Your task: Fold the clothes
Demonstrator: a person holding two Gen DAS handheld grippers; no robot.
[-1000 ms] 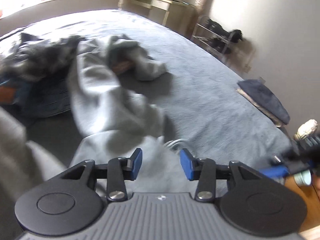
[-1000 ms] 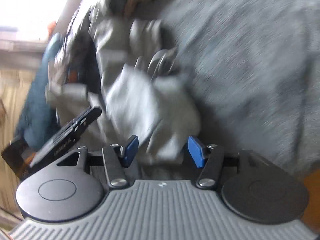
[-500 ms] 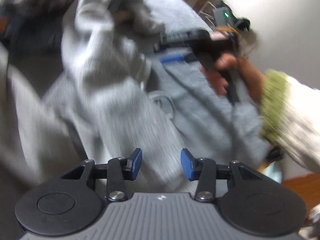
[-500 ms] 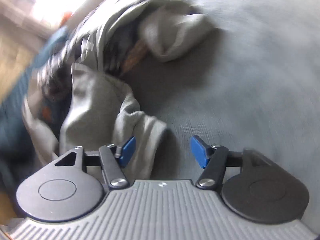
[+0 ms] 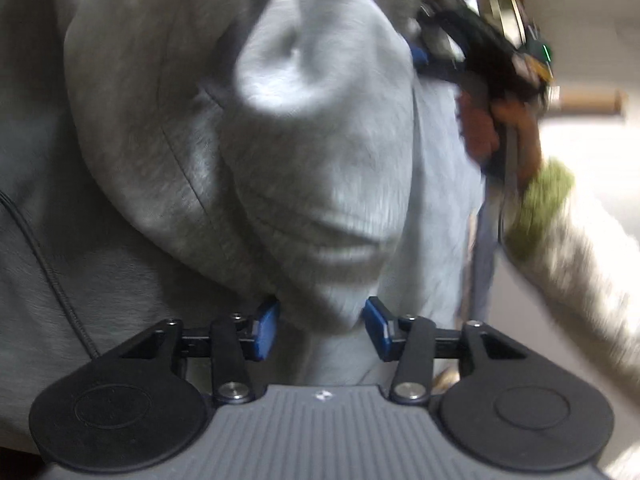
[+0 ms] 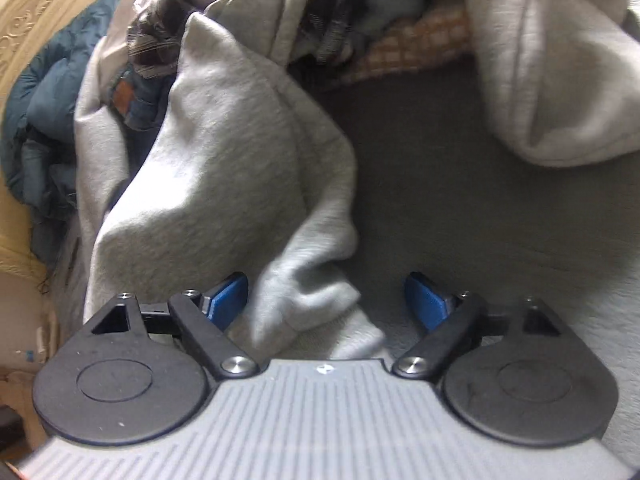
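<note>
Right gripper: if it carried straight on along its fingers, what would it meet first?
Most likely the grey sweatshirt: a fold of it already lies between the opening fingers of the right gripper. Beyond that comes the grey bedcover; depth is uncertain.

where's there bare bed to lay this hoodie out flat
One bare patch of the dark bedspread lies between the grey hoodie fold on its left and a grey sleeve at upper right, running on toward the right edge. The top and left are crowded with a heap of clothes and a blue quilt.
</note>
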